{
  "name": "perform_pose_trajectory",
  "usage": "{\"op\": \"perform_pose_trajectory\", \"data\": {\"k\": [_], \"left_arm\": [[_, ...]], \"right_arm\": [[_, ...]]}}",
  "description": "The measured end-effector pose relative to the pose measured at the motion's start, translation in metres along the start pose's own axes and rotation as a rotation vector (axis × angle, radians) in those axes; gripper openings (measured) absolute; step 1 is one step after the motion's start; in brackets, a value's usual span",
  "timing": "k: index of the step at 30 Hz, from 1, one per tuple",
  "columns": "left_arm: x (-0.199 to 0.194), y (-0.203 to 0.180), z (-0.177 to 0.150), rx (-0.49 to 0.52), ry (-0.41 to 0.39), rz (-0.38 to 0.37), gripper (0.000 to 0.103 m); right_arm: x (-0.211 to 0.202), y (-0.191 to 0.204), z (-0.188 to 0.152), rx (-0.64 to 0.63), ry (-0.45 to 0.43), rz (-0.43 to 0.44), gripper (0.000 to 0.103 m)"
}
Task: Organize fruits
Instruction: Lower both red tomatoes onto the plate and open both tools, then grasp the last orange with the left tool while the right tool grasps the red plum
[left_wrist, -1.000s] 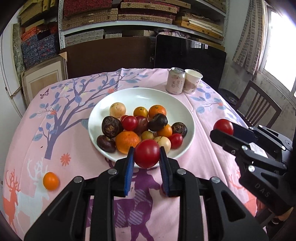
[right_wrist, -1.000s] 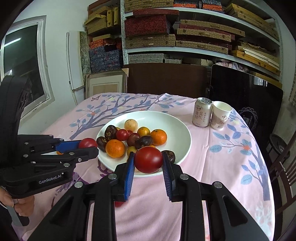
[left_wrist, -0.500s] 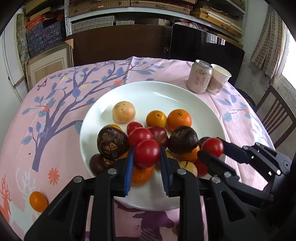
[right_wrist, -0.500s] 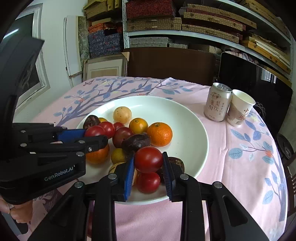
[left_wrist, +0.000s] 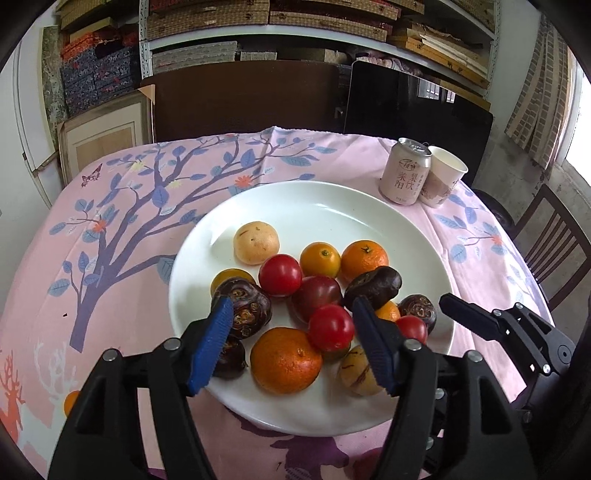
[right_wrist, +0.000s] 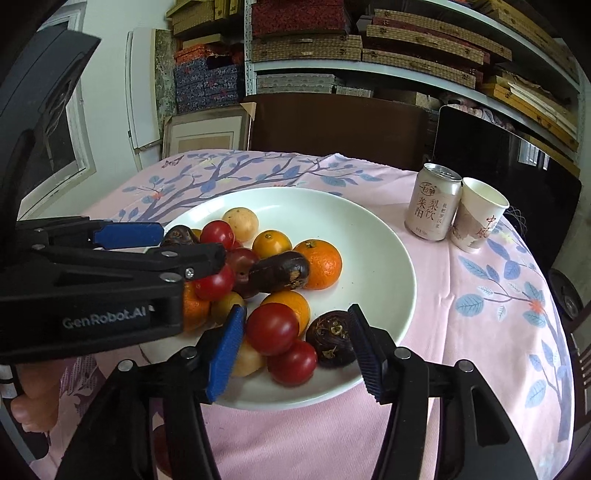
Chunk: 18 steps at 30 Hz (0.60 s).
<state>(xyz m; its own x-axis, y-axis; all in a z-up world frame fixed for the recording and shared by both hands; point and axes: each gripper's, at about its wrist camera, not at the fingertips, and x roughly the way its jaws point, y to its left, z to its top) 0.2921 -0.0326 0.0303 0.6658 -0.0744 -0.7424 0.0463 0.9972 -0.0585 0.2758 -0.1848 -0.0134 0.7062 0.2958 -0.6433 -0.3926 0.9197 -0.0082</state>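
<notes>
Both grippers had just been opening over the white plate (left_wrist: 369, 221). Left gripper (left_wrist: 291, 347) jaws stood about half open, pads clear of the red tomato (left_wrist: 331, 327) sitting on the fruit pile between them. Right gripper (right_wrist: 297, 347) likewise half open, its tomato (right_wrist: 272, 328) resting loose on the pile at the plate's near edge, nothing gripped by either.

The right gripper (right_wrist: 295, 345) has just been opening, its blue pads clear of the red tomato (right_wrist: 272, 328) lying between them on the heaped white plate (right_wrist: 373, 236); the left gripper (right_wrist: 177, 243) hovers alongside.
</notes>
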Motion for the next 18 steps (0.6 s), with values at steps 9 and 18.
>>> {"op": "perform_pose_trajectory", "data": {"k": [9, 18], "left_arm": [[-0.046, 0.026, -0.02, -0.041, -0.035, 0.021, 0.073], [-0.076, 0.068, -0.062, -0.062, -0.024, 0.062, 0.076]], "right_arm": [[-0.04, -0.012, -0.018, 0.099, -0.005, 0.025, 0.064], [-0.06, 0.03, -0.042, 0.029, 0.051, 0.076, 0.07]]}}
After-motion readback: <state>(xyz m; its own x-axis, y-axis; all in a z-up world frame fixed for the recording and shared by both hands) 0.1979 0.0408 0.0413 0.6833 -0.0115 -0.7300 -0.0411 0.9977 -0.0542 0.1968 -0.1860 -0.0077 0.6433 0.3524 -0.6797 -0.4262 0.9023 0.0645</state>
